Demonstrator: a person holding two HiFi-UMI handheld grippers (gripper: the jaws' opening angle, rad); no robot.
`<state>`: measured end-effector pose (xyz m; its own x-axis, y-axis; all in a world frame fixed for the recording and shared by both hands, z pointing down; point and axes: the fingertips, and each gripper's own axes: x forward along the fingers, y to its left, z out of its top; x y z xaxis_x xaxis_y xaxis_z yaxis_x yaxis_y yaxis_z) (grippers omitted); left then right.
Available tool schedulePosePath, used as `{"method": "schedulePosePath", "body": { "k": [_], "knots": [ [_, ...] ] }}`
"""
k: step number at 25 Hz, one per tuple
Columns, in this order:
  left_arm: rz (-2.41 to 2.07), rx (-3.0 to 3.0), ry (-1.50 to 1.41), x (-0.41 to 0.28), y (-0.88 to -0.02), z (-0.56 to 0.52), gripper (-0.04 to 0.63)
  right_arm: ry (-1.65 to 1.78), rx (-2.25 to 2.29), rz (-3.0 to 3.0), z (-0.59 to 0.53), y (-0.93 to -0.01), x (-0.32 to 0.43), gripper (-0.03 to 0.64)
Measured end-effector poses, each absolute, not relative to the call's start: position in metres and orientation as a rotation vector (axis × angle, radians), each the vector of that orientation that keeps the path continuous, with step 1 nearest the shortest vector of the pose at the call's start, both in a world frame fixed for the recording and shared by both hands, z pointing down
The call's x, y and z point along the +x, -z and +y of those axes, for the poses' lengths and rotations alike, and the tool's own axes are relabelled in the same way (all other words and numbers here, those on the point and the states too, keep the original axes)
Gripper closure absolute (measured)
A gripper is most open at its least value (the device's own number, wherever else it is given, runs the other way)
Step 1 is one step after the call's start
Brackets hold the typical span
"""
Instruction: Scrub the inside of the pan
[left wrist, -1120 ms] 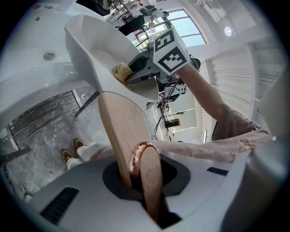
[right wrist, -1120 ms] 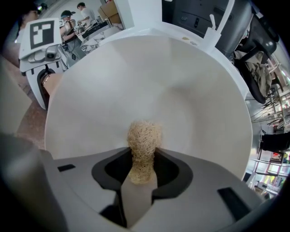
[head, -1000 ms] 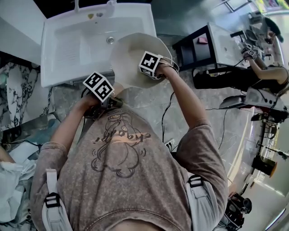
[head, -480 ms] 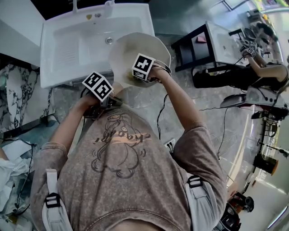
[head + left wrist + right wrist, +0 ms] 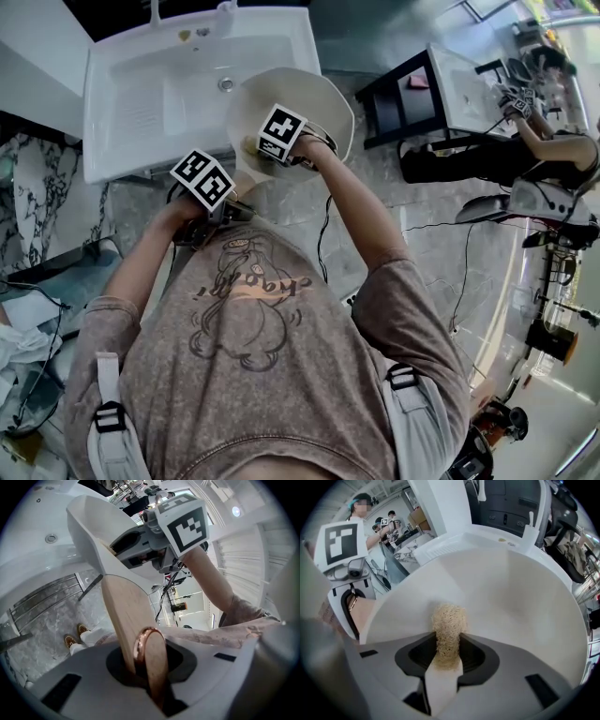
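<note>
Left gripper view looks along a pale wooden handle [image 5: 123, 616] that the left gripper [image 5: 145, 672] has clenched between its jaws. A copper ring [image 5: 139, 645] caps the near end of the handle. From the bottom centre of the frame the handle's long axis climbs up and slightly left to the white pan [image 5: 93, 531], which fills the upper left. The pan is carried tilted, its outer wall towards this camera.

In the right gripper view, the right gripper [image 5: 447, 656] grips a tan, fibrous scrubber [image 5: 449, 620]. The scrubber's tip is pressed against the pan's smooth white inner surface, which spreads over the centre and right of that frame.

From the head view the pan sits at upper centre, overlapping the lower right corner of the white sink [image 5: 159, 84], with grey marbled floor [image 5: 281, 211] below it. There the handle points from the left gripper's marker cube [image 5: 203, 178], at centre left, up and right towards the pan. The pan's open mouth faces the person, and the right gripper's cube [image 5: 281, 133] lies over it.
</note>
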<state>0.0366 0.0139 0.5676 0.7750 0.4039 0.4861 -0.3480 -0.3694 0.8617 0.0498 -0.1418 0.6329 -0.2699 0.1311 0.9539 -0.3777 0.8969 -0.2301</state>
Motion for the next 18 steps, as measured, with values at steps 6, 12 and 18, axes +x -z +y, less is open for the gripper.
{"method": "schedulePosePath", "body": {
  "k": [6,12,18],
  "knots": [
    [0.047,1.779,-0.786,0.037,-0.566,0.013,0.549,-0.514,0.274,-1.844,-0.159,-0.632,0.041,0.463],
    [0.048,1.775,-0.782,0.037,-0.567,0.014,0.549,-0.523,0.305,-1.858,-0.169,-0.635,0.038,0.465],
    [0.046,1.772,-0.775,0.038,-0.565,0.014,0.549,-0.493,0.361,-1.866,-0.183,-0.635,0.036,0.463]
  ]
}}
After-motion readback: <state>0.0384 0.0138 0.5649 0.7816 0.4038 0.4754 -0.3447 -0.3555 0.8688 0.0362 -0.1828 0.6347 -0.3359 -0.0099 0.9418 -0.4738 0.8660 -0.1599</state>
